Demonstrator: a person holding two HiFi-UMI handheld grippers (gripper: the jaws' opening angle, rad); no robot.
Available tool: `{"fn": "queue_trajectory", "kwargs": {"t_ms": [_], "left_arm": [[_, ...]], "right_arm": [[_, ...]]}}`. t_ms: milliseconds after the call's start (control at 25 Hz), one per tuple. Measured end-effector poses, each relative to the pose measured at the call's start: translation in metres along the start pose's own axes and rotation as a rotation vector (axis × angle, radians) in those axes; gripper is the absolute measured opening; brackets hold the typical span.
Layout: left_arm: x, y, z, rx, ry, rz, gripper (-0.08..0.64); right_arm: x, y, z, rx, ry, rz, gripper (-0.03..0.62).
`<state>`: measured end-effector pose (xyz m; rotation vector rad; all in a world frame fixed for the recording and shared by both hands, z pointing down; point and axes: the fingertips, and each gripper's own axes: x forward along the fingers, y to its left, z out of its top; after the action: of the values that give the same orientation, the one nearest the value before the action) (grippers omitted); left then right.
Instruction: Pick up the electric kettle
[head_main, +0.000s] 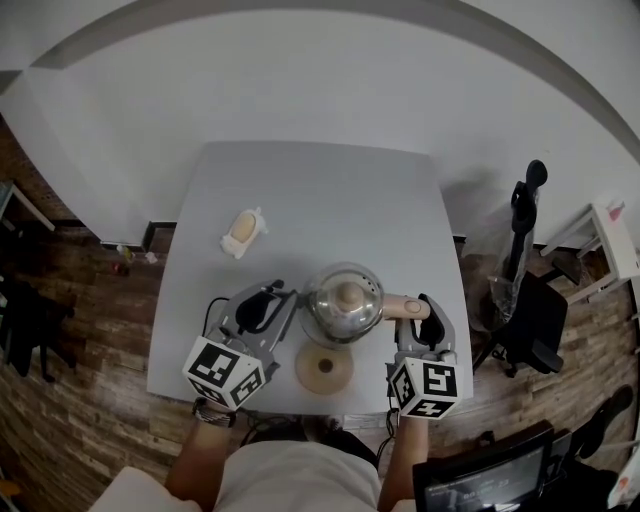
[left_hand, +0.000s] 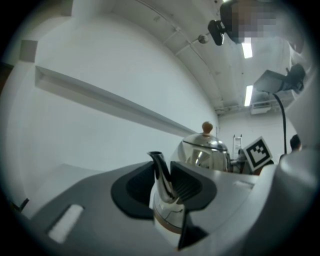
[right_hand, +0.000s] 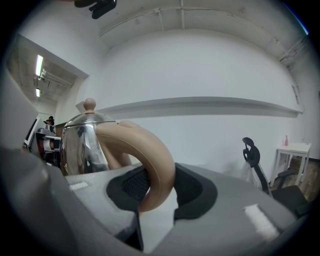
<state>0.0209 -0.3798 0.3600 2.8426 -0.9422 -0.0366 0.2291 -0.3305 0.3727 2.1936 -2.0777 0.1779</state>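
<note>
Nearest the camera, the person's two bare forearms reach forward from the body, each hand behind a marker cube (head_main: 225, 372), with both tools held about level and aimed inward at the same object. The left gripper (head_main: 283, 298) comes in from the left, and its dark pads are closed on the thin metal spout (left_hand: 161, 172), pinching it between them. The right gripper (head_main: 420, 303) comes in from the right, its pads pressed on either side of the curved tan handle (right_hand: 150, 150). Just ahead of the person, between the two cubes, a round tan base (head_main: 325, 370) lies bare on the grey table (head_main: 320, 190) near its front edge. The electric kettle (head_main: 343, 300), shiny steel with a tan knob on its lid, is held between the two grippers just beyond that base and not seated on it. Farther back on the left half of the tabletop lies a small cream-coloured object (head_main: 243, 232), well apart from the kettle. The table stands against a white wall on a dark plank floor (head_main: 80, 330). To the right stand a black chair (head_main: 535, 315) and, farther off, a small white side table (head_main: 612, 235).
</note>
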Motion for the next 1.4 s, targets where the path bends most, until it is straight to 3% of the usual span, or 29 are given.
{"fn": "queue_trajectory", "kwargs": {"t_ms": [600, 1400], "left_arm": [[0.013, -0.009, 0.036, 0.039, -0.06, 0.082, 0.109], [0.0, -0.014, 0.076, 0.066, -0.128, 0.127, 0.11]], "right_arm": [[0.016, -0.015, 0.042, -0.047, -0.03, 0.093, 0.13], [0.016, -0.005, 0.086, -0.091, -0.072, 0.184, 0.13]]}}
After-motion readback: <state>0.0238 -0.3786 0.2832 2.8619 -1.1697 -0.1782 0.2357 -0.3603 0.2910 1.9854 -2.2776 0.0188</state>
